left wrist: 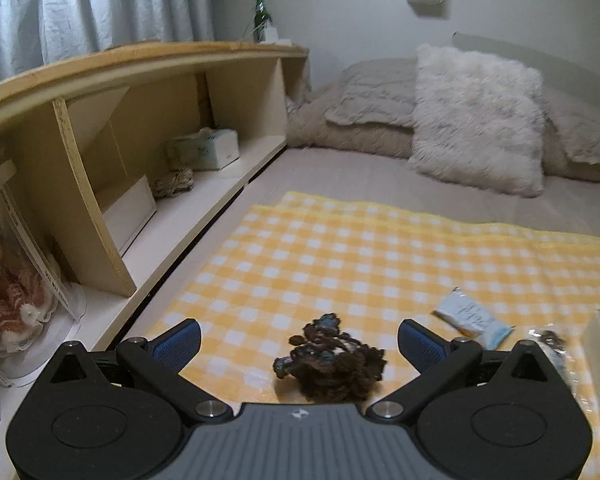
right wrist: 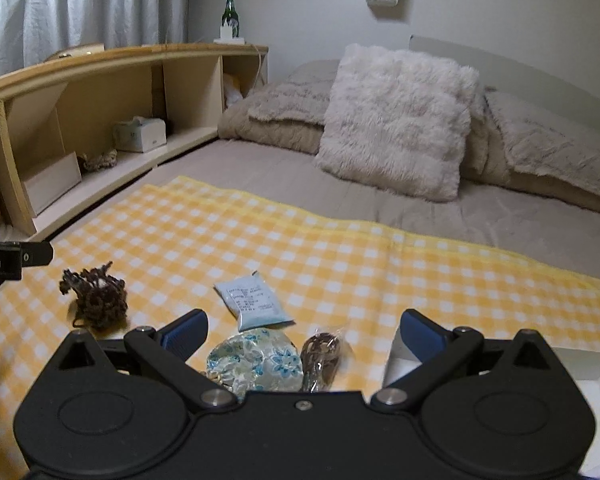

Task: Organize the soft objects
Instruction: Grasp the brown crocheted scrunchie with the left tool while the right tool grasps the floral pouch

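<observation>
A dark brown yarn bundle (left wrist: pixel 332 364) lies on the yellow checked cloth (left wrist: pixel 340 256), between the fingers of my open left gripper (left wrist: pixel 300 344); nothing touches it. The right wrist view shows the same bundle (right wrist: pixel 94 300) at the left. My right gripper (right wrist: pixel 304 334) is open above a floral fabric pouch (right wrist: pixel 256 362) and a clear bag of brown cord (right wrist: pixel 322 360). A light blue packet (right wrist: pixel 252 300) lies just beyond them, also seen as the packet (left wrist: pixel 472 318) from the left. The left gripper's body (right wrist: pixel 4 260) pokes in at the left edge.
A white box (right wrist: pixel 596 380) sits at the right on the cloth (right wrist: pixel 340 248). A wooden shelf unit (left wrist: pixel 140 128) runs along the left with a tissue box (left wrist: pixel 206 148), twine, and a bagged teddy bear (left wrist: pixel 4 292). A fluffy pillow (left wrist: pixel 476 120) and folded blankets (right wrist: pixel 548 148) lie at the bed's head.
</observation>
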The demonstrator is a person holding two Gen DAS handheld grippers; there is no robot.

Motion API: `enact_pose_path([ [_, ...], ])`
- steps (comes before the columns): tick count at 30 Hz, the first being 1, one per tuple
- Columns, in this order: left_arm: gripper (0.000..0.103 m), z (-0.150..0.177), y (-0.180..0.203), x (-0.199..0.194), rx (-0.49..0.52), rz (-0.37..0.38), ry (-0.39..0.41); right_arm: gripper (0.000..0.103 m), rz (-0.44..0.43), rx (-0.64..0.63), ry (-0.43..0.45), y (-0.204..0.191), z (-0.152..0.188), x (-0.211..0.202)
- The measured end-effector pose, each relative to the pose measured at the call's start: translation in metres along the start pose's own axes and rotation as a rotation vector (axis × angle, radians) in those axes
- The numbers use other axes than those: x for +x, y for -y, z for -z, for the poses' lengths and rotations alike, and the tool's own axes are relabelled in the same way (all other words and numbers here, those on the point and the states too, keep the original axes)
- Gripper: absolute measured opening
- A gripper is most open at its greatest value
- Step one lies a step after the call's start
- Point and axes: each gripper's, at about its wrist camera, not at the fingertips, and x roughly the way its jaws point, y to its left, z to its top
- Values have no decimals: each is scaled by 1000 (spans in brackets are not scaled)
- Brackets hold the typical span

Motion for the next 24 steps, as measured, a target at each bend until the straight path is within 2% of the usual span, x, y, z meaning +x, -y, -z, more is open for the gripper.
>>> enact_pose_path([
  [5, 103, 1, 4, 33, 20, -64, -63, 103, -5, 5, -67, 4, 6, 29],
  [11, 103, 5, 8, 63, 33, -58, -113, 101, -40, -54, -150, -1, 14, 57],
  [13, 103, 6, 13, 72, 52, -52, -131, 94, -69, -60, -176, -3, 16, 66],
  [22, 103, 12, 29, 100, 52, 5, -213, 80, -175, -91, -268, -17, 26, 91],
  [24, 103, 13, 31, 103, 54, 22, -229, 68, -184, -108, -290, -17, 29, 94],
])
